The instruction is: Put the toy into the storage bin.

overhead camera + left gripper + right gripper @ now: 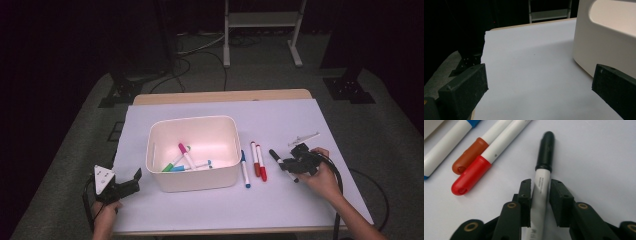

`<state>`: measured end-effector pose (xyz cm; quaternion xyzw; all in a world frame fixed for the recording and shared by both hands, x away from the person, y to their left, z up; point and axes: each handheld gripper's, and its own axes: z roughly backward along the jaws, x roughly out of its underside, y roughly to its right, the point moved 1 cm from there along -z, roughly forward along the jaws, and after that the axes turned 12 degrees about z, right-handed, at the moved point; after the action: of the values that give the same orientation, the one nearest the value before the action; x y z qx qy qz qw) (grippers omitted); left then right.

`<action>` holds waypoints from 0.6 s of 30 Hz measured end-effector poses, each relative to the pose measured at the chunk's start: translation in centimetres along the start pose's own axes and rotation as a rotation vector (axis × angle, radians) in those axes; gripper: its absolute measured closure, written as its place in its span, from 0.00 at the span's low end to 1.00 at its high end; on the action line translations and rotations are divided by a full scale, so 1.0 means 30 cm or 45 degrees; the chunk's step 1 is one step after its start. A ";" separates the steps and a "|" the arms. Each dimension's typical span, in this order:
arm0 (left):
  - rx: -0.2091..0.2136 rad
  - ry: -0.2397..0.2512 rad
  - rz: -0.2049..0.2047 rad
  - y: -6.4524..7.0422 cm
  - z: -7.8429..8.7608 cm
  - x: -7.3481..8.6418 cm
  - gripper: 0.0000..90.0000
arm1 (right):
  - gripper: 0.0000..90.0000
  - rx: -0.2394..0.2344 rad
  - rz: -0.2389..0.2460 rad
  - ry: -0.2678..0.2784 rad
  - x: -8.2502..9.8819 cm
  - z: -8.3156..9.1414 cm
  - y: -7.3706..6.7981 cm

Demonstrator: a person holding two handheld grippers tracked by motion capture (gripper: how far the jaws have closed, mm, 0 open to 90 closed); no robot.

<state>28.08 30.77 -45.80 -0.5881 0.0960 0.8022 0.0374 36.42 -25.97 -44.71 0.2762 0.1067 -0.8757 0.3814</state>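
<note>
Black-capped marker [541, 187] lies lengthwise between the right jaws.

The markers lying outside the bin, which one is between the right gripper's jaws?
The black-capped marker, farthest from the bin; the blue, brown-red and red ones lie untouched beside it.

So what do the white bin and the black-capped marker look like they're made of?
White bin: probably moulded plastic, matte, with smooth rounded corners and a thin rim. Black-capped marker: likely plastic too, with a glossy black cap that catches the light and a smooth white printed barrel.
</note>
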 end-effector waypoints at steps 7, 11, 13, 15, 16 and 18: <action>0.001 0.003 0.006 -0.001 -0.001 0.000 0.00 | 0.83 -0.013 -0.044 0.005 0.016 0.010 0.016; 0.001 0.003 0.003 0.000 0.000 0.000 0.00 | 0.84 -0.027 -0.056 0.007 0.021 0.015 0.021; 0.001 0.004 0.004 -0.001 0.000 0.000 0.00 | 0.84 -0.044 -0.068 0.004 0.023 0.018 0.021; 0.000 0.004 0.004 -0.001 0.000 0.000 0.00 | 0.84 -0.057 -0.065 0.008 0.025 0.022 0.023; -0.001 0.003 0.002 0.000 0.000 0.000 0.00 | 0.84 -0.064 -0.077 0.018 0.026 0.026 0.022; 0.000 0.002 -0.002 0.000 0.000 0.000 0.00 | 0.84 -0.074 -0.084 0.035 0.026 0.039 0.023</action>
<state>28.07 30.78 -45.80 -0.5889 0.0955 0.8016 0.0382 36.01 -27.38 -44.15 0.2732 0.1465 -0.8805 0.3587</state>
